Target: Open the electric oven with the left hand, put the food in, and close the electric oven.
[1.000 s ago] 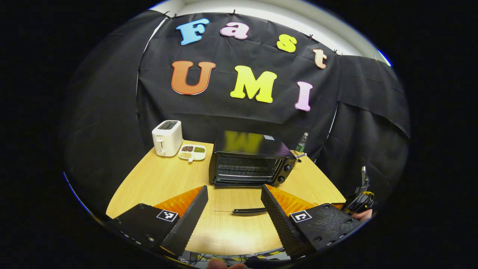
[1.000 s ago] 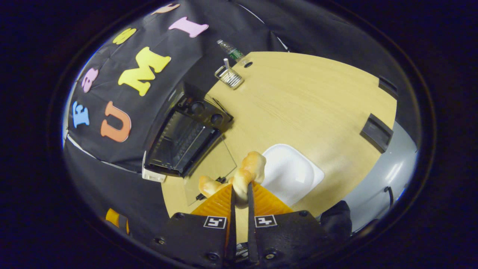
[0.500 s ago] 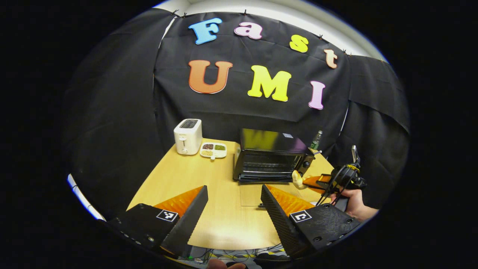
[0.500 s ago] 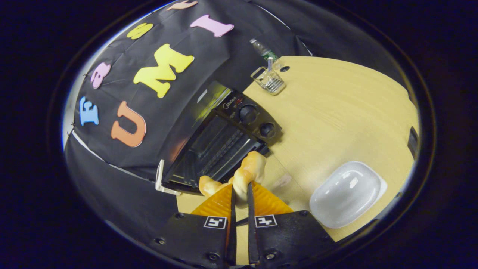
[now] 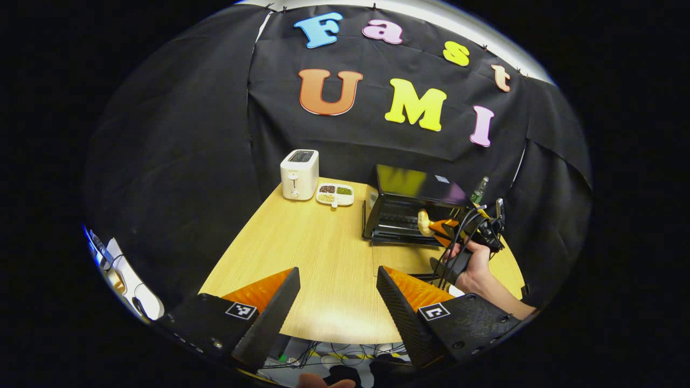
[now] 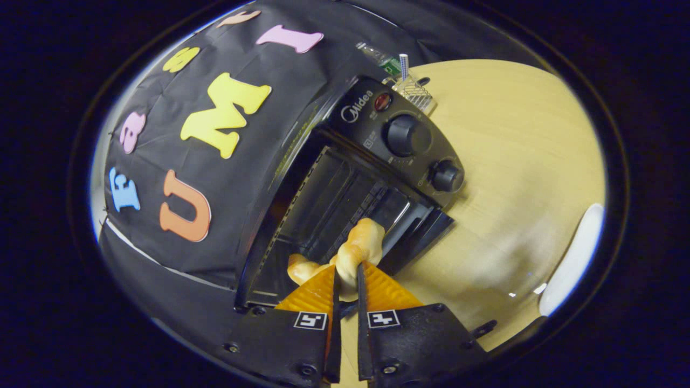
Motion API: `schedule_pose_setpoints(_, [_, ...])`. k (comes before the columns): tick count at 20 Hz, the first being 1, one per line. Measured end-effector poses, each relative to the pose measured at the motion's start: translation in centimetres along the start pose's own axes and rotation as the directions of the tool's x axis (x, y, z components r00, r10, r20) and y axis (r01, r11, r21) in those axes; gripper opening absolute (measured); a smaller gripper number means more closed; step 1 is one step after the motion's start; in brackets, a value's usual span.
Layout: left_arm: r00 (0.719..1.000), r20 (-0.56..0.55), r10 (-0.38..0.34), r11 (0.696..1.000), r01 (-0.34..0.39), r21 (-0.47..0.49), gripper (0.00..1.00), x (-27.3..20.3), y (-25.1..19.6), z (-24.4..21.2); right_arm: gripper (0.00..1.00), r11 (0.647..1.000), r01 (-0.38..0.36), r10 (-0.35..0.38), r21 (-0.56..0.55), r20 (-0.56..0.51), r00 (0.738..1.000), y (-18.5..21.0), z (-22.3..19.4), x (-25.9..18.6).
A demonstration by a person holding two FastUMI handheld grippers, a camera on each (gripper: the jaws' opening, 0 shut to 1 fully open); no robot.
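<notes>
The black electric oven (image 5: pixel 412 194) stands at the back of the wooden table, its glass door (image 5: pixel 401 257) folded down flat in front of it. In the right gripper view the oven cavity (image 6: pixel 329 210) gapes just ahead. My right gripper (image 6: pixel 346 275) is shut on a pale bread roll (image 6: pixel 360 245), whose tip is at the oven mouth. From the left gripper view, a hand holds that right gripper (image 5: pixel 439 229) with the roll (image 5: pixel 423 220) against the oven front. My left gripper (image 5: pixel 337 302) hangs open over the table's near edge, well back from the oven.
A white toaster (image 5: pixel 299 173) and a sectioned dish (image 5: pixel 335 194) stand left of the oven. A wire holder (image 6: pixel 412 89) and a bottle (image 6: pixel 380 56) sit behind its control panel (image 6: pixel 407 134). A white plate (image 6: pixel 571 258) lies to the right.
The right gripper carried the roll from above the plate up to the oven mouth. The left gripper drew back and to the left, away from the oven.
</notes>
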State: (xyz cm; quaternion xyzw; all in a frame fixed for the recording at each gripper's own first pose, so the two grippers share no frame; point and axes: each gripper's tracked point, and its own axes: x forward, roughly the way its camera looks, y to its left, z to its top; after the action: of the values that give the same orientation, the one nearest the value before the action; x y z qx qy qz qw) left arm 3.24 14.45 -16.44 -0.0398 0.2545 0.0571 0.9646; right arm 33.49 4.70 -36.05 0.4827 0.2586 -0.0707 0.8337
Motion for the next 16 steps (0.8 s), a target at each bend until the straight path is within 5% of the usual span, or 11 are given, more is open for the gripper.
schedule_pose_setpoints(8, [0.999,-0.046,-0.013,0.998,0.016,0.062,0.93,-0.3,1.1,-1.1,0.15,0.999,-0.024,0.020,0.027,0.118,0.993,0.7,2.0,4.0])
schedule_pose_setpoints(13, [0.999,-0.049,-0.003,1.000,0.005,0.031,0.93,-0.4,1.8,-1.3,0.24,0.999,-0.034,0.035,-0.009,0.108,0.994,1.3,1.7,4.4])
schedule_pose_setpoints(15, [0.999,-0.045,-0.012,0.999,0.014,0.034,0.94,-0.4,1.5,-1.1,0.52,0.998,-0.024,0.030,-0.053,0.120,0.992,1.3,1.8,4.1])
schedule_pose_setpoints(16, [0.999,-0.043,-0.017,0.999,0.019,0.036,0.94,-0.4,1.2,-0.9,0.48,0.997,-0.018,0.027,-0.071,0.124,0.992,1.3,1.7,3.5])
